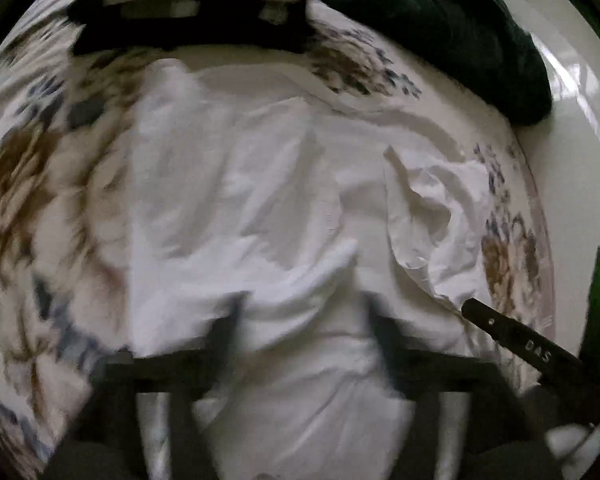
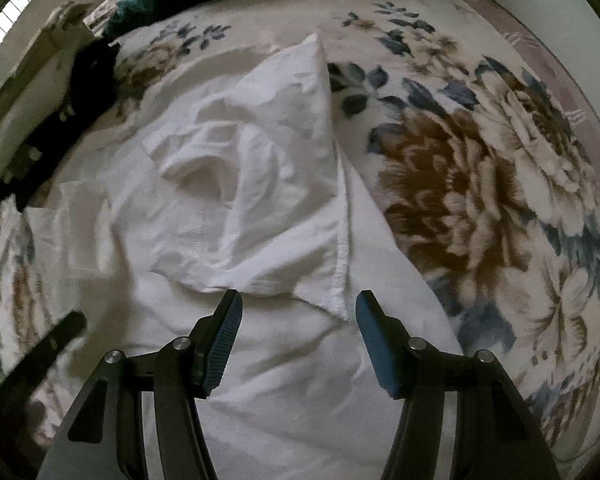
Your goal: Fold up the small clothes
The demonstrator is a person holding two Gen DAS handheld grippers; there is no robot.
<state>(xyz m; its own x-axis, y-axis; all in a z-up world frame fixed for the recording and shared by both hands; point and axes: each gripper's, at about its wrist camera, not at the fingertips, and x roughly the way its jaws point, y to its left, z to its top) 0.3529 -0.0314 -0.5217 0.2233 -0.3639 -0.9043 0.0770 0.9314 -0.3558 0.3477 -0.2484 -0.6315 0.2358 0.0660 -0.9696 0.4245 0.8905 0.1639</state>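
A white garment [image 1: 240, 184] lies crumpled on a floral blanket [image 1: 28, 168]. One part of it is folded over into a rumpled flap [image 2: 260, 200]. My left gripper [image 1: 306, 308] hangs blurred over the garment's near part, jaws wide apart, with a ridge of cloth below the gap and nothing pinched. My right gripper [image 2: 298, 300] is open just above the flap's hemmed corner [image 2: 340, 304], which lies under the gap without touching the pads. One finger [image 1: 520, 344] of the right gripper shows at the lower right of the left wrist view.
The floral blanket [image 2: 480, 184] spreads wide to the right of the garment. A dark green cloth [image 1: 440, 28] is heaped at the far right edge, and a black item [image 1: 188, 28] lies beyond the garment. Shiny pale floor [image 1: 572, 80] borders the blanket.
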